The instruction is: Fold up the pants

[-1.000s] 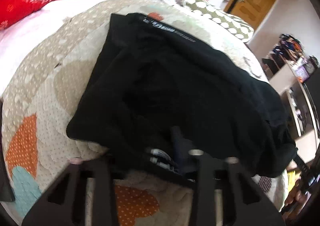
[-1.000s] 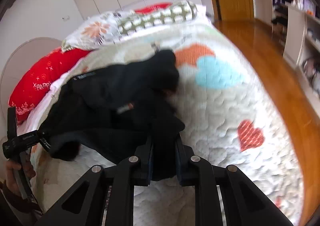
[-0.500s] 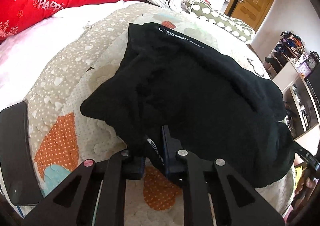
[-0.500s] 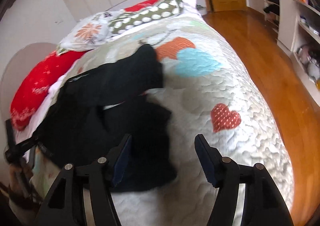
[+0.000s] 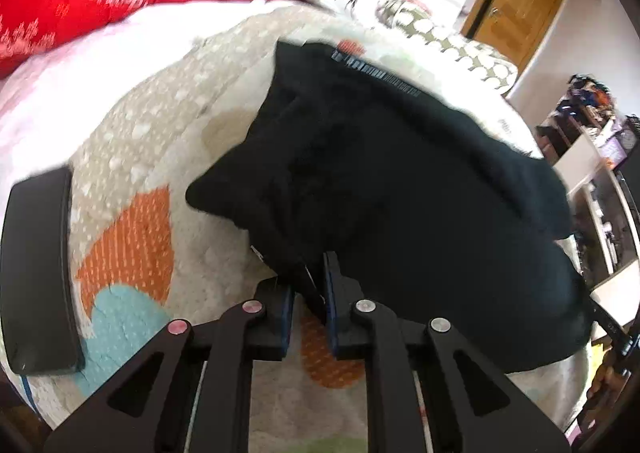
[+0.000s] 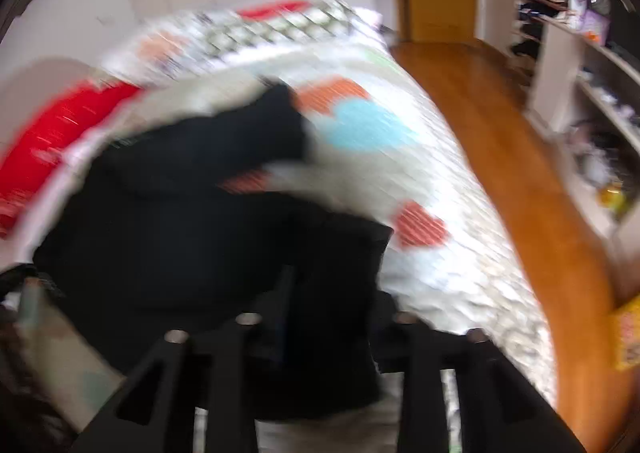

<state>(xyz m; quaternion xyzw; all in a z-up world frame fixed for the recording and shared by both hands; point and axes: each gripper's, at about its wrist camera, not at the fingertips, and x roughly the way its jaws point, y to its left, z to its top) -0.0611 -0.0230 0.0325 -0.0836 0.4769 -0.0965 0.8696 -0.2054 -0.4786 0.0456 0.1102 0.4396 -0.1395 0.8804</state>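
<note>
- A quilted bed (image 5: 132,181) with heart patches fills both views; a red pillow (image 5: 80,1) lies at its head.
- The black pants (image 5: 400,189) lie bunched across the quilt.
- The left gripper (image 5: 308,293), narrow, pinches a pants edge, as it did half a second ago.
- The right gripper (image 6: 328,317), wide open half a second ago, is now blurred around dark cloth; I cannot tell whether it grips.
- Likely both ends get lifted for another fold.
</note>
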